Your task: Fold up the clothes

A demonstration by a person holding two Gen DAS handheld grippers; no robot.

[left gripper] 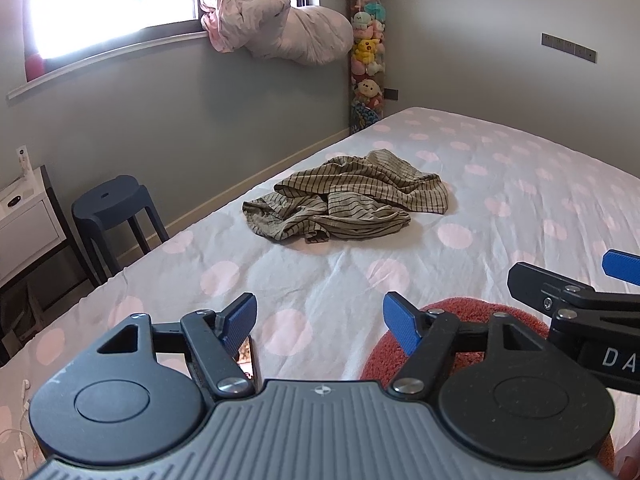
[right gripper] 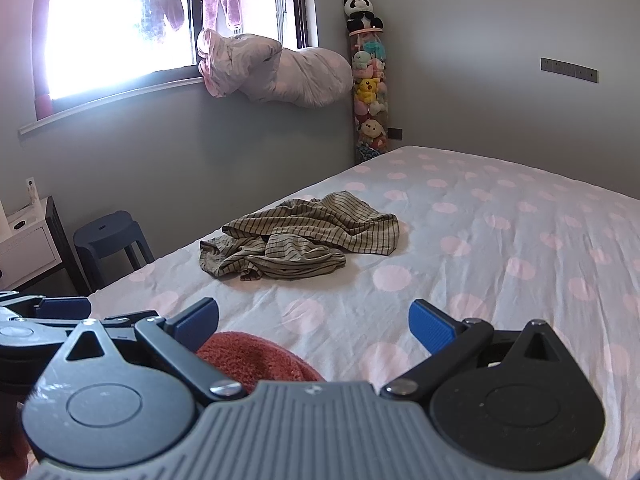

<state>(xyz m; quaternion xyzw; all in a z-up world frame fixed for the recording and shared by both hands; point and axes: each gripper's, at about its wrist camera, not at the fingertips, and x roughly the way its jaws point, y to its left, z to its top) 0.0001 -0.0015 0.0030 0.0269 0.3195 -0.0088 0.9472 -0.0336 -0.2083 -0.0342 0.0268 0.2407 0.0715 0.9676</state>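
A crumpled olive garment with dark stripes (left gripper: 344,200) lies in a heap on the bed (left gripper: 520,184), toward its left edge; it also shows in the right wrist view (right gripper: 296,238). My left gripper (left gripper: 320,322) is open and empty, held over the near part of the bed, well short of the garment. My right gripper (right gripper: 314,322) is open and empty too, beside the left one; its blue-padded finger (left gripper: 622,266) shows at the right edge of the left wrist view.
A red fluffy cloth (right gripper: 256,356) lies on the bed just under the grippers. A dark stool (left gripper: 116,208) and a white nightstand (left gripper: 28,216) stand left of the bed. A rolled pink duvet (left gripper: 280,28) rests on the windowsill. A tube of plush toys (left gripper: 366,52) stands in the corner.
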